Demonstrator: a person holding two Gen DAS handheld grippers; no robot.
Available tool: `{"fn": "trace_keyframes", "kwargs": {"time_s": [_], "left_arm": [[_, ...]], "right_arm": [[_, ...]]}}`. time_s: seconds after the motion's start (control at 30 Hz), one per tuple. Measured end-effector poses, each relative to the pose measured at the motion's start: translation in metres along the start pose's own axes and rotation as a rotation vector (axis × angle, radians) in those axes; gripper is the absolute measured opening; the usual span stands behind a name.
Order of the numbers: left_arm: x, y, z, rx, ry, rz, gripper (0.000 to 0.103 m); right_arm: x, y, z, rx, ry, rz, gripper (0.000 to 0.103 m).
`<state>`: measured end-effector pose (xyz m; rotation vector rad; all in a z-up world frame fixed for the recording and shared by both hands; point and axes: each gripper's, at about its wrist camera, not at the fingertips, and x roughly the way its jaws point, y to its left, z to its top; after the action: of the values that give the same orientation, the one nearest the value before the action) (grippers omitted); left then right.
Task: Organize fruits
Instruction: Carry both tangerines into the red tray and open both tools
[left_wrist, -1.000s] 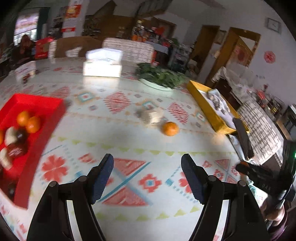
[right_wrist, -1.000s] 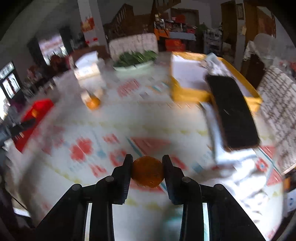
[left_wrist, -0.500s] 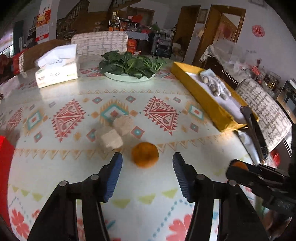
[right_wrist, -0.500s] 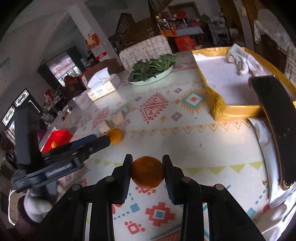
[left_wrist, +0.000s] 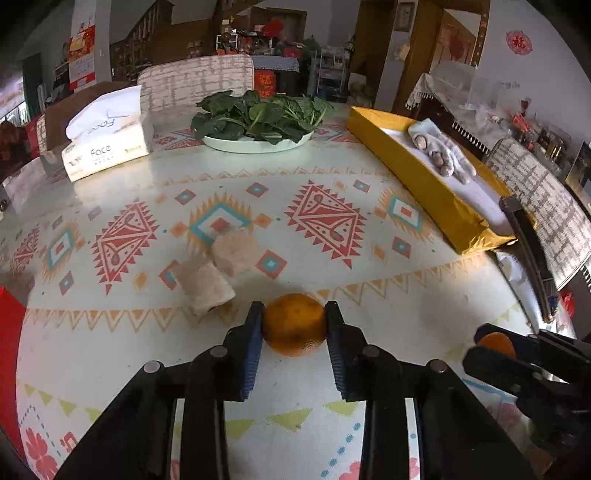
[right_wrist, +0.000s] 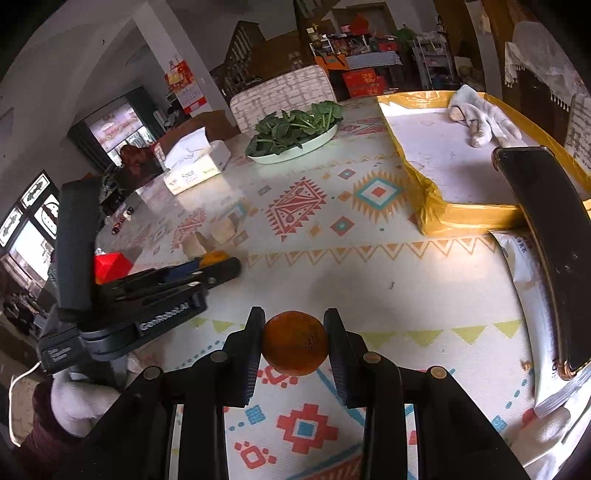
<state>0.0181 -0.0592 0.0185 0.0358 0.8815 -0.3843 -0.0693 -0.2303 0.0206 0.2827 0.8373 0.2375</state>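
Observation:
An orange (left_wrist: 293, 326) rests on the patterned tablecloth between the blue pads of my left gripper (left_wrist: 294, 309), whose jaws are closing and touch it on both sides. In the right wrist view that same orange (right_wrist: 214, 256) peeks out at the left gripper's tip (right_wrist: 221, 264). My right gripper (right_wrist: 295, 314) is shut on a second orange (right_wrist: 295, 343), held a little above the table. It also shows at the lower right of the left wrist view, where the right gripper (left_wrist: 491, 341) still holds this second orange (left_wrist: 496, 341). A red tray (left_wrist: 9, 332) sits at the left edge.
Two beige blocks (left_wrist: 207, 284) lie just left of the left gripper's orange. Farther back stand a tissue box (left_wrist: 107, 144) and a plate of greens (left_wrist: 258, 118). A yellow tray (left_wrist: 424, 173) with a glove and a black phone (right_wrist: 546, 229) lie along the right side.
The left gripper swung from the red tray side to the loose orange, and its jaws narrowed around it. The right gripper kept its orange and barely moved in the last half second.

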Motion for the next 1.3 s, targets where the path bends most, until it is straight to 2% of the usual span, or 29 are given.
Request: {"fn": "trace_keyframes", "kwargs": {"time_s": [0.23, 0.4, 0.5, 0.7, 0.93, 1.0, 1.07, 1.17, 1.23, 1.3], "left_arm": [[-0.066, 0.018, -0.019, -0.082, -0.111, -0.046, 0.032], [-0.128, 0.051, -0.047, -0.156, -0.204, -0.035, 0.032], [-0.171, 0.077, -0.065, -0.200, -0.272, -0.009, 0.032], [-0.240, 0.125, -0.092, -0.285, -0.407, 0.007, 0.032], [-0.306, 0.175, -0.111, -0.325, -0.503, 0.066, 0.032], [-0.326, 0.188, -0.110, -0.326, -0.529, 0.103, 0.032], [-0.350, 0.202, -0.107, -0.325, -0.562, 0.152, 0.032], [-0.378, 0.227, -0.101, -0.323, -0.600, 0.260, 0.032], [-0.380, 0.244, -0.099, -0.343, -0.591, 0.303, 0.032], [-0.370, 0.265, -0.100, -0.374, -0.558, 0.310, 0.032]], "right_arm": [[0.000, 0.003, -0.003, -0.025, -0.020, -0.057, 0.036], [-0.005, 0.013, -0.005, -0.065, -0.052, -0.105, 0.036], [-0.014, 0.019, -0.005, -0.050, -0.066, -0.092, 0.036], [-0.057, 0.060, -0.002, -0.039, -0.132, 0.020, 0.036], [-0.116, 0.148, 0.038, -0.124, -0.240, 0.161, 0.036], [-0.130, 0.173, 0.052, -0.156, -0.265, 0.202, 0.036], [-0.149, 0.209, 0.077, -0.189, -0.293, 0.293, 0.036], [-0.170, 0.257, 0.105, -0.243, -0.321, 0.401, 0.037], [-0.170, 0.289, 0.115, -0.284, -0.314, 0.442, 0.037], [-0.154, 0.317, 0.114, -0.322, -0.283, 0.451, 0.038]]}}
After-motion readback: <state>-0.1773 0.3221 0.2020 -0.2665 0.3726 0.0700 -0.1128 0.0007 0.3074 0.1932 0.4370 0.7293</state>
